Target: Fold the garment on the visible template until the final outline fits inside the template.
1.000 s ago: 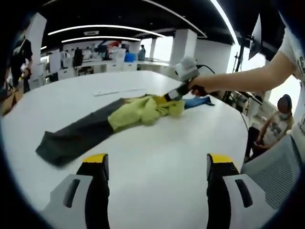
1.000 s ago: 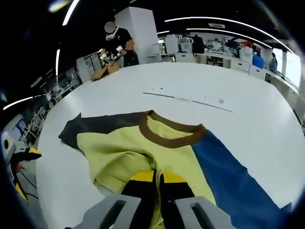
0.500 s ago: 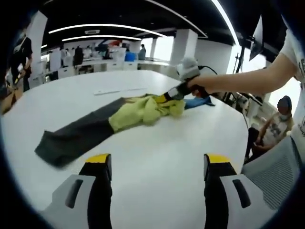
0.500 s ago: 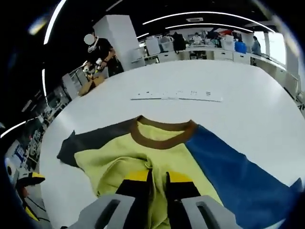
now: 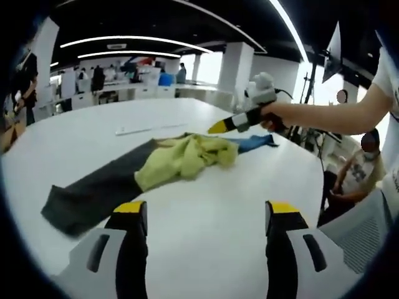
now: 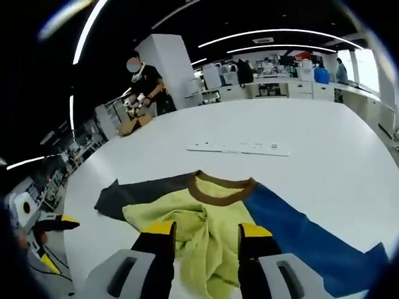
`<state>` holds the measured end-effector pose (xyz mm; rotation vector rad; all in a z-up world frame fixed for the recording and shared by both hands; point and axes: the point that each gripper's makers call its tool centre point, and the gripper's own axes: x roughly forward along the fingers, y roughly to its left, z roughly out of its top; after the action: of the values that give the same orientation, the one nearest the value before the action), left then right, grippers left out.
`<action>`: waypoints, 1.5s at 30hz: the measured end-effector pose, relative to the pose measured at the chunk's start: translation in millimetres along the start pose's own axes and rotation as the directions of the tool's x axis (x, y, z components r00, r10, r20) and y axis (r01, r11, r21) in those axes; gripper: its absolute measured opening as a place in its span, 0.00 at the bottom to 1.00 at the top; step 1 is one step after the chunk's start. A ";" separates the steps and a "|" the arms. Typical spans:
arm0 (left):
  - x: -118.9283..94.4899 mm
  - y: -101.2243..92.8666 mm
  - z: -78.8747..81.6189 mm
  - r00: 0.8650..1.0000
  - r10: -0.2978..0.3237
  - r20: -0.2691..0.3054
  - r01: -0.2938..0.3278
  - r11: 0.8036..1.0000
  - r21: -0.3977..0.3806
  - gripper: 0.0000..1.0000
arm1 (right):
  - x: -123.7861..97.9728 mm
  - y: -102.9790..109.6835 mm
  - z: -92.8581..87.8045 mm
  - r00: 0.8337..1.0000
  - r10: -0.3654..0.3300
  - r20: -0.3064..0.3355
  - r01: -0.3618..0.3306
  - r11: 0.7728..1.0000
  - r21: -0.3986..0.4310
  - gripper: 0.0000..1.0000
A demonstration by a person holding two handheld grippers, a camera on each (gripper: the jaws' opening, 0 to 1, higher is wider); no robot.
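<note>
A: Left gripper view, left to right?
B: Garment (image 5: 156, 171) lies on the white table (image 5: 206, 218). Dark grey sleeve runs out to the left, bunched yellow-green body in the middle, blue sleeve at the right end. Left gripper (image 5: 202, 218) hovers over bare table short of it, jaws spread wide, nothing between them.

A: And the other claw?
B: Right gripper (image 5: 219, 126) comes in from the right, held in a person's hand (image 5: 274, 117). Its yellow tip sits just above the yellow cloth, clear of it. Jaw gap can't be judged from that angle.

A: Right gripper view?
B: Left gripper (image 6: 59, 222) shows at the far left edge, off the table rim. Garment (image 6: 218, 218) spreads across: grey sleeve left, crumpled yellow body with brown collar in the middle, blue sleeve right. Right gripper (image 6: 206, 232) is over the crumpled yellow part, jaws apart with cloth showing in the gap, not pinched.

A: Template? Any text?
B: A thin pale strip (image 6: 238, 148) lies flat on the table beyond the collar, well apart from the garment. Marks on it are too small to read. No legible brand or label anywhere. A person (image 6: 146, 84) stands at the far table edge on the left.
</note>
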<state>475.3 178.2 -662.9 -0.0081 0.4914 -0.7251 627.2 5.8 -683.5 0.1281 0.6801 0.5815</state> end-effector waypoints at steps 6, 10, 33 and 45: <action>6.5 11.0 6.9 0.999 0.038 0.035 -0.036 0.997 -0.072 0.60 | -13.4 -3.9 -18.3 1.000 0.010 -0.011 -0.010 1.000 -0.016 0.43; 15.2 11.0 8.6 0.999 0.047 0.027 -0.046 0.998 -0.041 0.60 | -22.4 -1.8 -30.8 0.999 0.040 -0.022 -0.041 0.999 -0.023 0.44; 92.3 14.4 9.0 0.998 0.055 -0.024 -0.054 0.998 0.011 0.47 | -30.7 -7.6 -76.1 0.993 0.089 -0.080 -0.103 0.974 -0.203 0.26; 128.8 23.1 1.8 0.995 0.091 -0.046 -0.092 0.995 -0.024 0.31 | -22.9 -9.2 -74.7 0.992 0.105 -0.063 -0.120 0.944 -0.309 0.12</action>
<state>573.2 113.1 -720.6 0.0065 0.5410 -0.6302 570.3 -19.9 -731.5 -0.1438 0.6194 0.7972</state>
